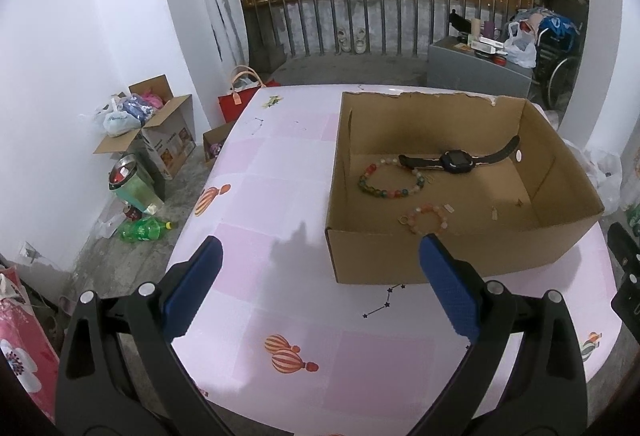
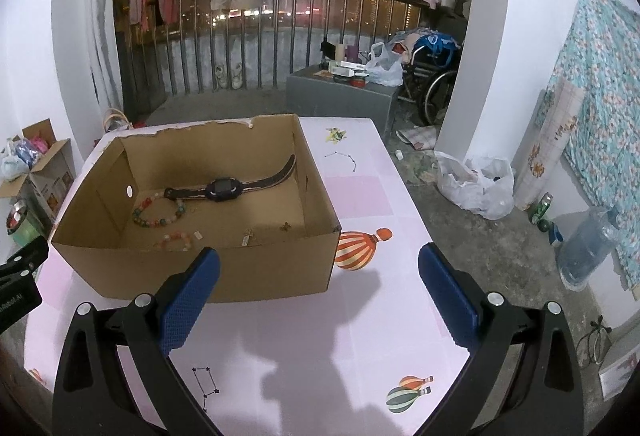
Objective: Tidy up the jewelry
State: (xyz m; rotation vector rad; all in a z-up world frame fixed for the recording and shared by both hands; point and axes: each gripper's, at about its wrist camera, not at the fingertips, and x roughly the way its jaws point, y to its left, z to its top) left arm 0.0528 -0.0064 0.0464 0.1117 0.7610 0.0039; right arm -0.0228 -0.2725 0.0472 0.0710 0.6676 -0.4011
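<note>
Both hand-held grippers hang wide open above the pink patterned tablecloth (image 1: 256,195), each with nothing between its blue pads: the left gripper (image 1: 320,284) hovers near the front left corner of the cardboard box (image 1: 440,256), and the right gripper (image 2: 320,292) hovers near the box's front right corner. Going left to right in the left wrist view, cardboard cartons (image 1: 160,131) stuffed with bags and a green plastic bottle (image 1: 146,230) sit on the floor beside the table, then comes the open-topped box with the jewelry inside on its floor. A bracelet of multicoloured beads (image 1: 390,177) lies toward the back left, its far edge under the strap of a black smartwatch (image 1: 456,160) that stretches across the back, the strap's right end curving up against the side wall. Nearer the front wall is a smaller orange-pink bead bracelet (image 1: 426,220), partly cut off by the box rim, with a few tiny pieces scattered to its right (too small to name). The right wrist view shows the same box (image 2: 200,268) from the other side and adds what the left cannot see: a white plastic bag (image 2: 476,187), a large water jug (image 2: 584,252) and a floral cloth (image 2: 600,107) on the wall, all to the table's right. A wheelchair (image 2: 436,83) stands on the balcony.
</note>
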